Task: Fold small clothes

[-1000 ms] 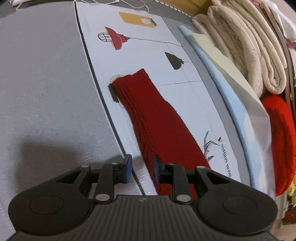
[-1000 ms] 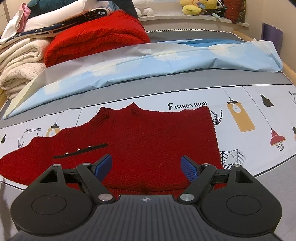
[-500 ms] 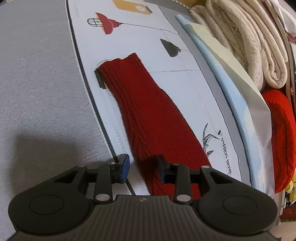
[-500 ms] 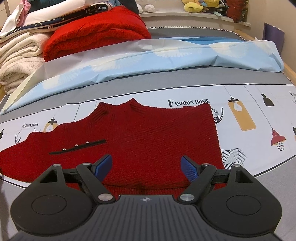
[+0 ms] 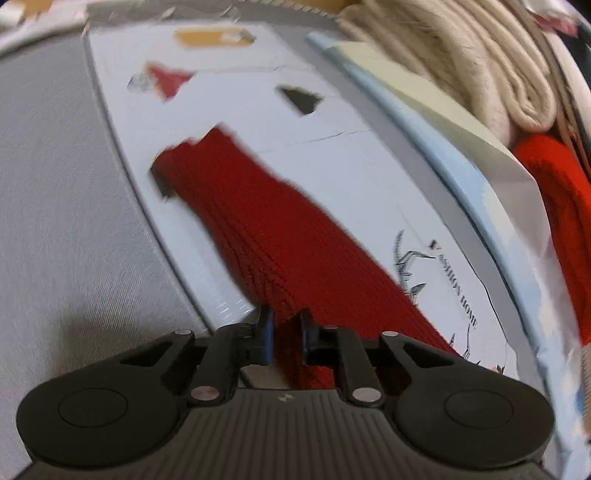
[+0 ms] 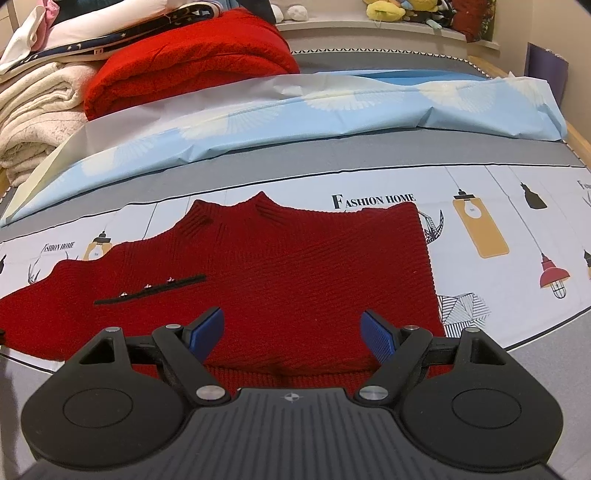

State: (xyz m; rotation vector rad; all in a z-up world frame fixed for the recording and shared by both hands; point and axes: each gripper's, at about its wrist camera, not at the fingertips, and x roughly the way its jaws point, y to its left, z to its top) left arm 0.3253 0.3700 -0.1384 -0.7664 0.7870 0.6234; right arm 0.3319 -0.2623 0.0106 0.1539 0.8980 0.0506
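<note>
Your left tool [image 5: 285,338] has just been closing its jaws, and now they are clenched on the edge of the red sweater's sleeve [image 5: 258,225], with a fold of the knit pinched between the blue pads [image 5: 268,338]. The left wrist picture is blurred, so the far end of the sleeve is not sharp, but you can see that the sleeve runs away from the tool across the white printed strip [image 5: 354,162] of the bed cover, next to the plain grey part [image 5: 62,206]. Your right tool [image 6: 294,334] is released: its jaws stand wide apart and the pads touch nothing, they only hover above the lower hem of the sweater. The red sweater [image 6: 295,269] lies flat on the bed, with the collar pointing away from you and a black strip with small studs [image 6: 149,290] on the chest at the left. One sleeve reaches out to the left edge of the right wrist picture; on the right side the sweater ends in a straight edge. Behind the sweater there is a light blue sheet [image 6: 332,110] lying across the bed, and farther back a folded red blanket [image 6: 192,62] beside a pile of cream blankets [image 6: 33,110]. Some plush toys [image 6: 388,9] sit on the ledge at the back.
</note>
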